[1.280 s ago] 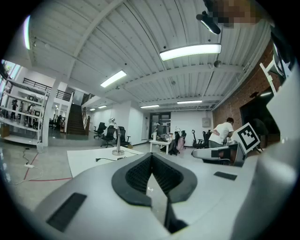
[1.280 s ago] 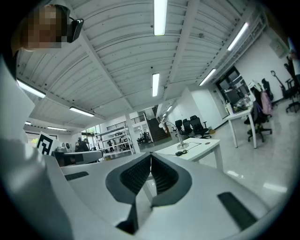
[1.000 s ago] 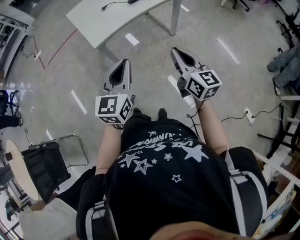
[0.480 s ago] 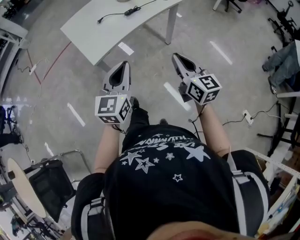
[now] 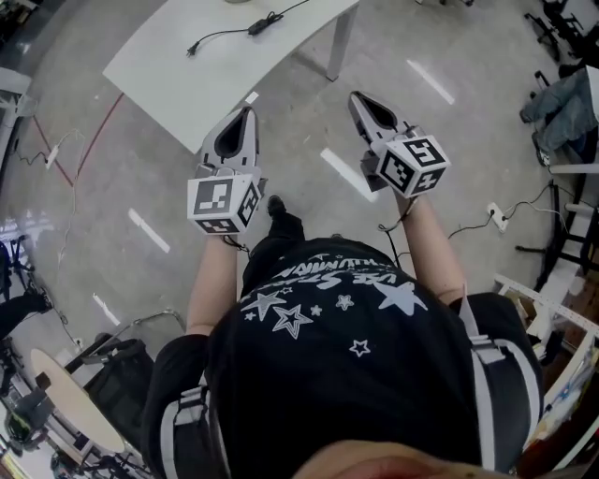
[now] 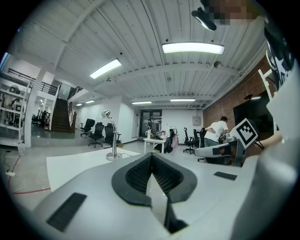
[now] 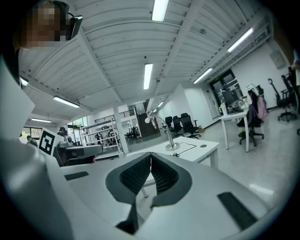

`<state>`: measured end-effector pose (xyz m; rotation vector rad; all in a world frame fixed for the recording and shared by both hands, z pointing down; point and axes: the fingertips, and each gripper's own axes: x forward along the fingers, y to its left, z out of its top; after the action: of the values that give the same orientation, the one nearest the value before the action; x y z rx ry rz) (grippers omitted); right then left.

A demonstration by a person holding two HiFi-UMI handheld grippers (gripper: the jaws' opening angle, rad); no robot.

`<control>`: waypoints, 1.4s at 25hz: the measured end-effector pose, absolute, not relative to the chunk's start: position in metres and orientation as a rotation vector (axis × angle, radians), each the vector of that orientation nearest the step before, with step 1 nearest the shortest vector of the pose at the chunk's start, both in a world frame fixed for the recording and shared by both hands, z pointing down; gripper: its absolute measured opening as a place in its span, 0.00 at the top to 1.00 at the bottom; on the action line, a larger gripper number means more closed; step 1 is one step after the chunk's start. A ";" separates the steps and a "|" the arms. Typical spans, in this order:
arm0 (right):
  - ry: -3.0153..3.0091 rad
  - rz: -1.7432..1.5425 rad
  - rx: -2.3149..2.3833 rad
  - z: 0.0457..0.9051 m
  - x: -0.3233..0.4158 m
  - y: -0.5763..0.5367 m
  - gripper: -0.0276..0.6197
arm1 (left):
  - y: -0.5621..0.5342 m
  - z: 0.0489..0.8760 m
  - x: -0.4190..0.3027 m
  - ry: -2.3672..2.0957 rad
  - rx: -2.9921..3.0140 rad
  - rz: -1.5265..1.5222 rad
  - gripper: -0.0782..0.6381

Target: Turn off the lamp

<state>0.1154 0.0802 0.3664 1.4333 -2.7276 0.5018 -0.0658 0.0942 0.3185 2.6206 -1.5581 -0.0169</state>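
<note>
A silver desk lamp with a curved neck stands on a white table, some way ahead of both grippers. The right gripper view shows the same lamp, its head lit, with a black cable running from its base. In the head view that cable and its inline switch lie on the table's far part. My left gripper and right gripper are held out level over the floor, short of the table. The jaws of both are shut with nothing between them, as the left gripper and right gripper views show.
Grey floor lies between me and the table. A red cable and a power strip lie on the floor. Office chairs and other desks stand further off. A person in a white shirt stands at the right.
I have walked toward the white table: it has come lower and larger in the head view. Both grippers have moved forward with me and stayed shut.
</note>
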 end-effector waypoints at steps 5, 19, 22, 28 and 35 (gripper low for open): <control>-2.723 0.488 1.476 0.359 0.075 0.045 0.95 | 0.054 0.316 -0.106 -1.536 2.631 -0.021 0.88; -2.617 0.467 1.649 0.358 0.029 -0.007 0.95 | -0.003 0.331 -0.129 -1.318 2.742 0.027 0.88; -2.603 0.480 1.656 0.361 0.030 -0.012 0.95 | -0.010 0.331 -0.128 -1.290 2.735 0.000 0.88; -2.619 0.493 1.639 0.363 0.033 -0.042 0.95 | -0.037 0.339 -0.128 -1.306 2.706 0.017 0.88; -2.711 0.535 1.513 0.373 0.031 -0.123 0.95 | -0.087 0.352 -0.111 -1.398 2.659 0.111 0.88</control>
<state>0.0314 -0.1235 0.3726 1.5132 -2.7112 0.5354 -0.1110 -0.0868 0.3522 2.6587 -1.3981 0.1112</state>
